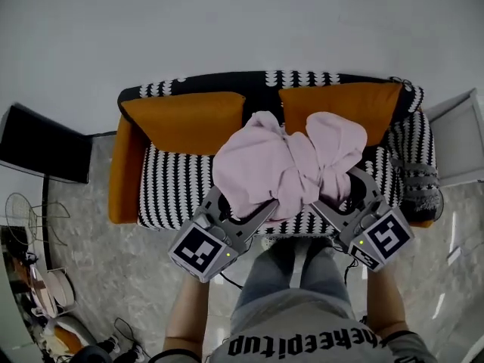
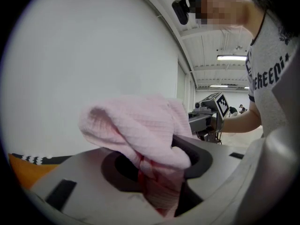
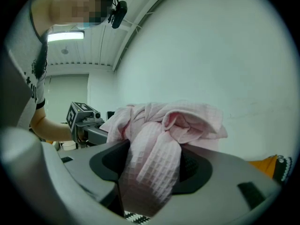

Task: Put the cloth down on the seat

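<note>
One pink cloth [image 1: 291,165] hangs bunched above the striped seat [image 1: 174,184], pinched at both ends. The left gripper [image 2: 157,165], at its 7 o'clock, clamps one fold. The right gripper [image 3: 152,165], at 4 o'clock, clamps another. Two orange cushions [image 1: 185,119] lie at 10 and 1 o'clock. In the head view the cloth hides the jaw tips and the seat's middle.

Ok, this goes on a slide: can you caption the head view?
Bunched pink cloth held by the left gripper and right gripper over the patterned seat with orange cushions.
</note>
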A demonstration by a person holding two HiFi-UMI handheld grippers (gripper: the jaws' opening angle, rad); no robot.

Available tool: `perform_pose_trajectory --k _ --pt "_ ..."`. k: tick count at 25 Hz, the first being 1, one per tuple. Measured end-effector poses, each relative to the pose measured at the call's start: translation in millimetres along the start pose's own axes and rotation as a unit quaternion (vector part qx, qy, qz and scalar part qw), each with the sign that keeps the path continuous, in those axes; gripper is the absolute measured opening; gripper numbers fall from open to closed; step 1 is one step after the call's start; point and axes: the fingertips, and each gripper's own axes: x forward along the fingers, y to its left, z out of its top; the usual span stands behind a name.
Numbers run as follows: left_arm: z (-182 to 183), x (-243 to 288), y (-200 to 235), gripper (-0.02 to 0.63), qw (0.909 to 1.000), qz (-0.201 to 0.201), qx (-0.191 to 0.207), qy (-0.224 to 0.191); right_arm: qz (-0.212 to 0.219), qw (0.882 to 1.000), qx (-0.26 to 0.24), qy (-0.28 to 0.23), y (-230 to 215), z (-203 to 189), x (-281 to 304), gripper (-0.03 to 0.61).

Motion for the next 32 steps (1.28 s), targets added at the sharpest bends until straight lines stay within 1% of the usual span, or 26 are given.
perform_pose_trajectory --k 7,13,19,24,29,32 --pt "-27 10 9 0.225 0.9992 -0.031 -0.011 0.024 -0.023 0.999 0.018 0.023 -4 -27 8 0.272" --pt "-50 21 12 0.225 0.9981 -0.045 -0.023 0.035 -0.032 0.998 0.029 0.042 -9 -52 12 0.272" --pt "-76 32 19 0.224 0.9968 -0.049 -0.040 0.049 -0.028 0.997 0.040 0.063 -16 -79 22 0.272" --pt "-108 46 30 0.224 0.9952 -0.049 -0.051 0.067 -0.023 0.995 0.049 0.086 -25 -114 35 0.272" --pt "-132 55 31 0.222 0.9934 -0.048 -0.066 0.081 -0.017 0.993 0.063 0.102 -30 -139 40 0.272" --pt "-153 64 34 0.222 0.9918 -0.048 -0.079 0.089 -0.013 0.991 0.069 0.115 -35 -162 45 0.272"
